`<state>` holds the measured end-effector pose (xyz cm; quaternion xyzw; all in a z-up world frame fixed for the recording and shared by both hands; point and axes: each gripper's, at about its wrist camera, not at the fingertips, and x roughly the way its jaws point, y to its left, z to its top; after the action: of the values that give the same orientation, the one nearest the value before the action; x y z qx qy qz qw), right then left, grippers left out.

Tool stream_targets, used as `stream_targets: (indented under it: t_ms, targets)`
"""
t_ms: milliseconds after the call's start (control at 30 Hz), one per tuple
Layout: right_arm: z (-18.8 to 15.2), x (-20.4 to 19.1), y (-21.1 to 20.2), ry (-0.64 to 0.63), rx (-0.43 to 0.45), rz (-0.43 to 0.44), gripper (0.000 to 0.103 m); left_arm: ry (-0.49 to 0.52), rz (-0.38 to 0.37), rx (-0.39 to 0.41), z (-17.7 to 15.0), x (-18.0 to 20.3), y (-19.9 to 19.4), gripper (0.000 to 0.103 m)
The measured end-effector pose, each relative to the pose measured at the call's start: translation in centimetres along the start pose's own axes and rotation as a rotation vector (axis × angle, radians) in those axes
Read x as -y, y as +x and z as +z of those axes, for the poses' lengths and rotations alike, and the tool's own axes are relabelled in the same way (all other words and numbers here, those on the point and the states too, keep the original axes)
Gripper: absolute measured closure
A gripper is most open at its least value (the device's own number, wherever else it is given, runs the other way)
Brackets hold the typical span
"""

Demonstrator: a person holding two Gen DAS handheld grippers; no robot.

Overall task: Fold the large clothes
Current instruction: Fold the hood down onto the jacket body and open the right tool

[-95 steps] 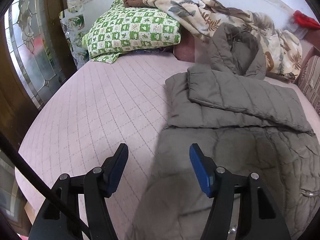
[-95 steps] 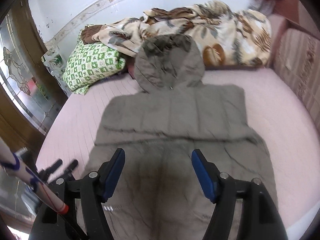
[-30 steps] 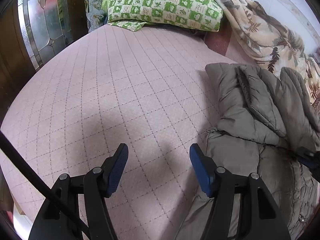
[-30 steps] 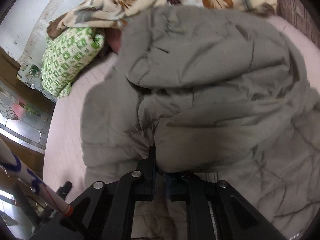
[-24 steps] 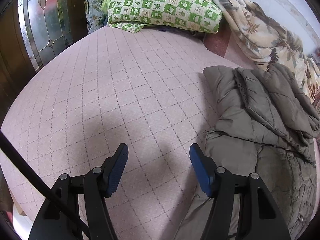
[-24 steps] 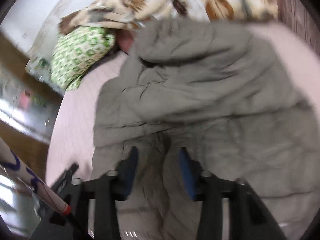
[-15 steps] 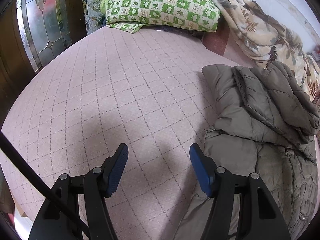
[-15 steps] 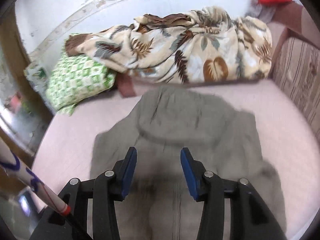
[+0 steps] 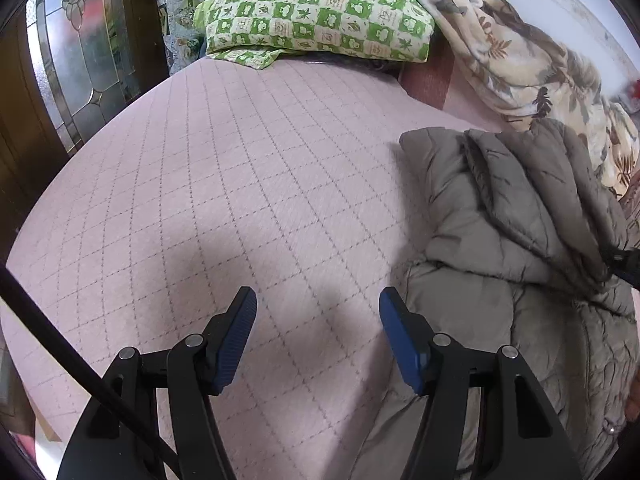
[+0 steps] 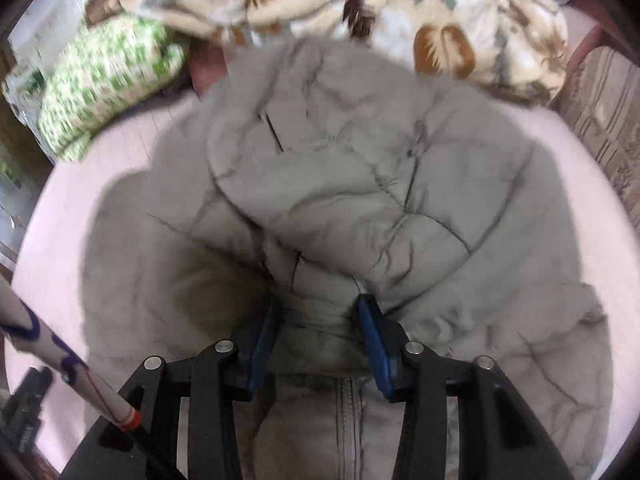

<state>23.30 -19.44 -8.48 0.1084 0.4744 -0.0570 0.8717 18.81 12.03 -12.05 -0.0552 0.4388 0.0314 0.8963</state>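
A grey padded hooded jacket (image 10: 360, 184) lies on the pink quilted bed cover (image 9: 224, 208), its hood folded down over the body. My right gripper (image 10: 318, 320) is pushed into the bunched hood edge above the zip (image 10: 348, 420). Its jaws are closing, and the fabric fills the gap and touches both pads. In the left wrist view the jacket (image 9: 500, 240) lies at the right. My left gripper (image 9: 318, 320) hangs open over bare bed cover just left of the jacket's edge, with nothing between its fingers.
A green checked pillow (image 9: 316, 12) and a leaf-patterned blanket (image 9: 520, 60) are piled at the head of the bed. A wooden door with leaded glass (image 9: 68, 72) stands to the left. A striped cushion (image 10: 604, 120) is at the right edge.
My right gripper let go of the fold it pinched, rose off the jacket, then came back down onto the hood edge. The left gripper has stayed put and open.
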Motion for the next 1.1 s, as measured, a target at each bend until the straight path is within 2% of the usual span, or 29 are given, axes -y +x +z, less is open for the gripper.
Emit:
stream_targets:
  t_ms: [100, 167, 333, 433, 600, 667, 800, 867, 933, 1100]
  targets:
    - [-1.9, 0.2, -3.6, -0.019, 0.077, 0.032, 0.055, -0.005, 0.015, 0.014, -0.6, -0.3, -0.7, 0.040]
    - [-3.5, 0.1, -5.1, -0.042, 0.098, 0.032, 0.053, 0.002, 0.035, 0.025, -1.3, -0.3, -1.1, 0.040]
    - [-7.5, 0.5, -7.2, -0.117, 0.114, 0.016, 0.053, 0.017, 0.075, 0.063, -4.0, 0.3, -3.1, 0.040]
    - [-9.2, 1.0, -7.6, -0.138, 0.099, 0.012, 0.049, 0.047, 0.096, 0.085, -5.5, 1.0, -4.7, 0.040]
    - [-10.6, 3.2, -8.1, -0.130, 0.082, 0.033, 0.048, 0.022, 0.068, 0.053, -6.9, 1.3, -6.7, 0.040]
    - [-11.1, 4.1, -8.8, -0.125, 0.094, 0.025, 0.043, 0.019, 0.060, 0.039, -7.0, 1.3, -7.2, 0.040]
    - [-12.5, 7.8, -10.7, -0.083, 0.115, 0.007, 0.038, 0.011, 0.051, 0.008, -7.0, 0.2, -7.9, 0.040]
    - [-13.1, 10.0, -11.7, -0.044, 0.119, 0.001, 0.032, -0.009, 0.038, -0.014, -6.9, -0.8, -7.9, 0.038]
    - [-13.9, 12.8, -13.0, 0.010, 0.125, -0.002, 0.025, -0.028, -0.010, -0.062, -7.0, -1.8, -7.1, 0.036]
    - [-16.5, 19.9, -14.7, 0.126, 0.123, -0.054, 0.019, -0.052, -0.116, -0.181, -7.9, -2.8, -4.3, 0.036]
